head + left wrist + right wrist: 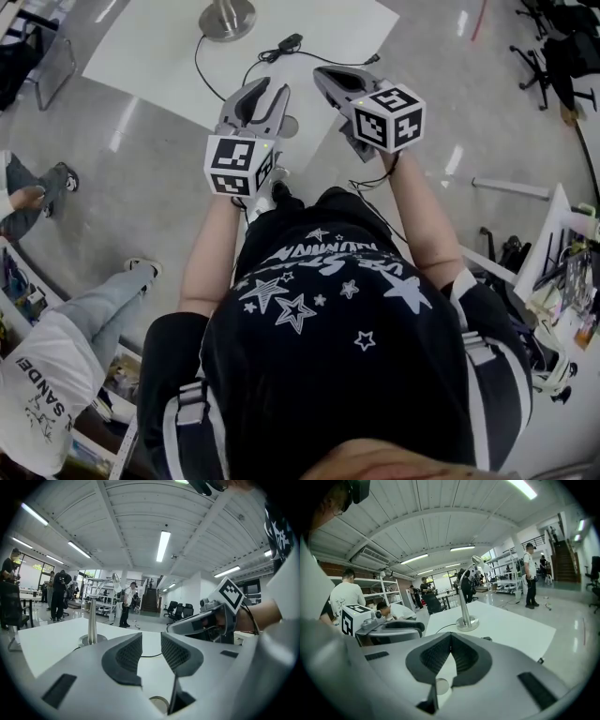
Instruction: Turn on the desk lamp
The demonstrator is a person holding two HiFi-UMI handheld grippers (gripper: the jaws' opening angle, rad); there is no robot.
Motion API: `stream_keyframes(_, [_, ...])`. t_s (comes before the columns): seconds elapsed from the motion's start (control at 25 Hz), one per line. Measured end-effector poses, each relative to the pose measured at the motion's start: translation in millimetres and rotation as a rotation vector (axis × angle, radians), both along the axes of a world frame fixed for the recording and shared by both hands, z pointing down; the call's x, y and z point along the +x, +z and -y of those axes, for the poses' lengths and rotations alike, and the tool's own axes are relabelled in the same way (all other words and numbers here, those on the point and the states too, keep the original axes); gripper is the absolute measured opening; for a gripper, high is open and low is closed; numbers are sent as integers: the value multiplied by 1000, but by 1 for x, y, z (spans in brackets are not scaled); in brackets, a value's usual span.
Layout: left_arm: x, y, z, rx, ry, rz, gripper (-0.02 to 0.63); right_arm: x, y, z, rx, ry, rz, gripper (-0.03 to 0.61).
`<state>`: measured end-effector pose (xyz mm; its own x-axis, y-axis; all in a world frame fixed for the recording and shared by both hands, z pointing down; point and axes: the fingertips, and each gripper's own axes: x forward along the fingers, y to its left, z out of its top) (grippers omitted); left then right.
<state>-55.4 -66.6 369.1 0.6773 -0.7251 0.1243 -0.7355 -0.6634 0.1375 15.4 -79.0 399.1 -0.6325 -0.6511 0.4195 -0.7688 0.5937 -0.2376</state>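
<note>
The desk lamp stands on the white table; its round metal base shows at the top of the head view. From it a black cable runs to an inline switch. In the right gripper view the lamp's base, thin pole and small head rise ahead, with the switch nearer. My left gripper is held short of the table's near edge, open with nothing between its pads. My right gripper hovers beside it, shut and empty.
People stand on the floor at the left. Shelving is at the right and office chairs at the upper right. The table's near corner lies just ahead of the grippers.
</note>
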Motion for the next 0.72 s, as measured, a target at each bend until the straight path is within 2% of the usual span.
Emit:
stream_keyframes(0.12, [3, -4, -5, -5, -24, -2, 138, 9, -6, -5, 11, -1, 13, 5])
stream_keyframes(0.2, [3, -6, -9, -8, -51, 2, 89, 14, -8, -10, 12, -10, 23, 5])
stream_keyframes(0.4, [9, -11, -24, -15, -122, 3, 17, 33, -11, -29, 27, -21, 37, 5])
stream_keyframes(0.56, [10, -10, -40, -24, -160, 8, 11, 45, -11, -41, 44, 0, 59, 5])
stream_keyframes(0.72, [12, -7, -64, -37, -182, 12, 11, 49, -11, -63, 64, -20, 47, 5])
